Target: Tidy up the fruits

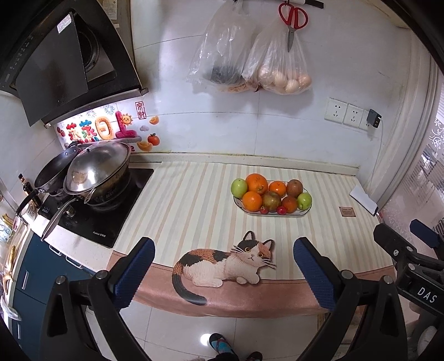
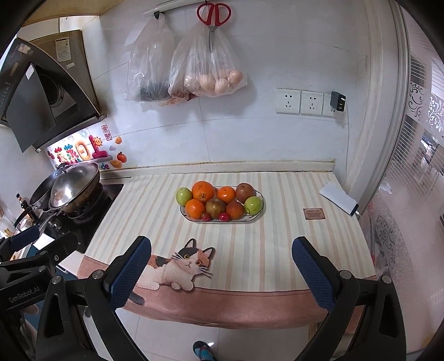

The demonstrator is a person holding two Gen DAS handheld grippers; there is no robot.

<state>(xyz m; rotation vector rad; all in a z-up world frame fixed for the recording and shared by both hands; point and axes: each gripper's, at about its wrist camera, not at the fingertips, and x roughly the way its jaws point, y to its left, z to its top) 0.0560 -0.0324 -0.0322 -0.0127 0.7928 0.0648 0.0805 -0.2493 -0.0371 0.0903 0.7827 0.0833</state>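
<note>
An oval white plate [image 1: 301, 213] [image 2: 254, 218] sits on the striped counter mat, piled with fruit: oranges [image 1: 257, 183] [image 2: 203, 190], two green apples [image 1: 239, 187] [image 2: 184, 195], brownish fruits [image 1: 271, 201] [image 2: 215, 208] and small red ones [image 1: 281, 210] [image 2: 223, 216]. My left gripper [image 1: 223, 272] hangs open over the mat's front edge, well short of the plate, with nothing between its fingers. My right gripper [image 2: 222, 272] is open and empty too, at the same distance. Each gripper shows at the other view's edge.
A stove with a lidded wok [image 1: 97, 169] [image 2: 73, 188] stands to the left. Bags of eggs [image 1: 283, 72] [image 2: 213, 75] and red scissors [image 1: 292, 16] hang on the wall. A white power bank [image 2: 337, 197] and a small brown card [image 2: 313, 213] lie at the right. A person's sandalled foot [image 1: 220, 344] is below.
</note>
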